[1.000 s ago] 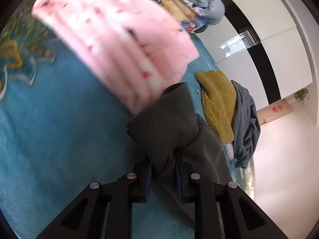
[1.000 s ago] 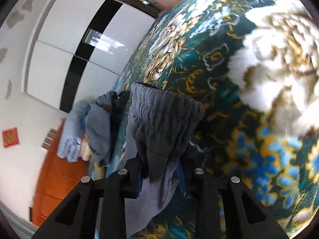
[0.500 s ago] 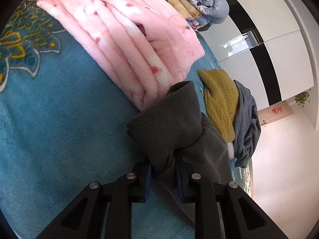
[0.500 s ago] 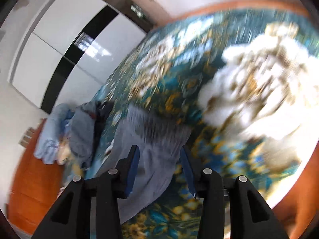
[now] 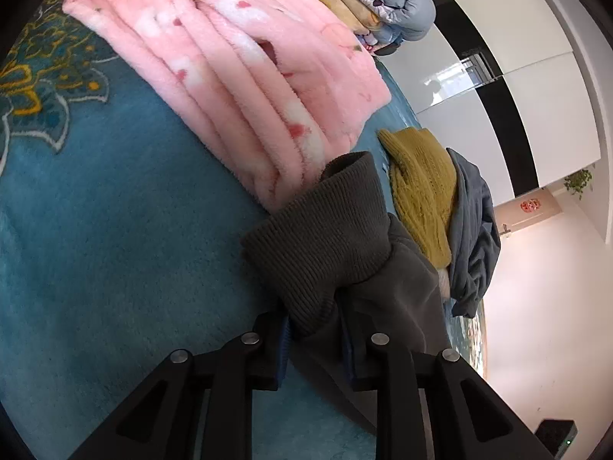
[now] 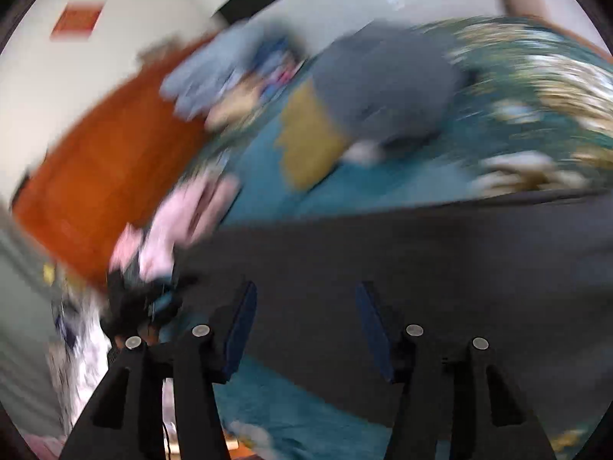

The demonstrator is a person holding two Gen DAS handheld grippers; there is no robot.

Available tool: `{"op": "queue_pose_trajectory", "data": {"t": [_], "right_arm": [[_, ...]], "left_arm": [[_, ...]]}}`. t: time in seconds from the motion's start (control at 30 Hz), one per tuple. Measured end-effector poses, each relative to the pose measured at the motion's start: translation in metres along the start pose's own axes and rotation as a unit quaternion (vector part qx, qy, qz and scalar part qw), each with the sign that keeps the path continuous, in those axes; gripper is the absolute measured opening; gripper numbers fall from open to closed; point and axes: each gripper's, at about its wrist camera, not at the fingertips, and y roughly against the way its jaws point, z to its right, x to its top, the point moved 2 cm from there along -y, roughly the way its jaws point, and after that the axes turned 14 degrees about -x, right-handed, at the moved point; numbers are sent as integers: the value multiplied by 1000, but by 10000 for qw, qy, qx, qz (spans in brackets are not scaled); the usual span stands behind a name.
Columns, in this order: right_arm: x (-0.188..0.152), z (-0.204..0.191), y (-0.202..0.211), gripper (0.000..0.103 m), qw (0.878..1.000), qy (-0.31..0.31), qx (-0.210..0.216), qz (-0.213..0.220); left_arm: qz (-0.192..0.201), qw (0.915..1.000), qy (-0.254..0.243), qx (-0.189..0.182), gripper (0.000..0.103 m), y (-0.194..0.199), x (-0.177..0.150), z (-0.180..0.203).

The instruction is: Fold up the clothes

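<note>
Teal plush bedding [image 5: 115, 249] lay under everything. Your left gripper [image 5: 314, 341] was clamped on the ribbed cuff [image 5: 318, 245] of the dark grey garment [image 6: 402, 268], close against the folded pink blanket [image 5: 245, 65]. Your right gripper [image 6: 302, 326] stood with fingers apart, holding nothing, over that garment's spread cloth. You seemed mid-fold; next your right needed a fresh edge to grip. Only the left view sharply showed the mustard knit [image 5: 421, 188]; the blurred right view alone showed the orange headboard [image 6: 99, 176].

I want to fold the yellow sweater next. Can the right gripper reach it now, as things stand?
Probably yes. The right gripper has its jaws open and empty, and the yellow sweater lies ahead uncovered, only the dark garment spread in between. The view is blurred.
</note>
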Motion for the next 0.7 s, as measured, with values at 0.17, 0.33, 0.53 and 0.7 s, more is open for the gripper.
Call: {"op": "queue_pose_trajectory", "data": {"t": [0.17,0.33,0.53,0.7], "right_arm": [[-36,-51,-62,56,9946,743,-473,-545],[-44,-58,-69,57,9935,803,-639,-498],[-29,-18,-30,57,9996,-75,-257,23],[-22,35,-2,57,9946,-930,-302,353]], "left_arm": [[-102,9998,-65,-149,26,1,-1,-4],[-219,9996,-55,-190,26,1,1,-5],[-45,9995,-258,-178,22,14,1,7],[215,9987,-403,-230,20,30,3,21]]}}
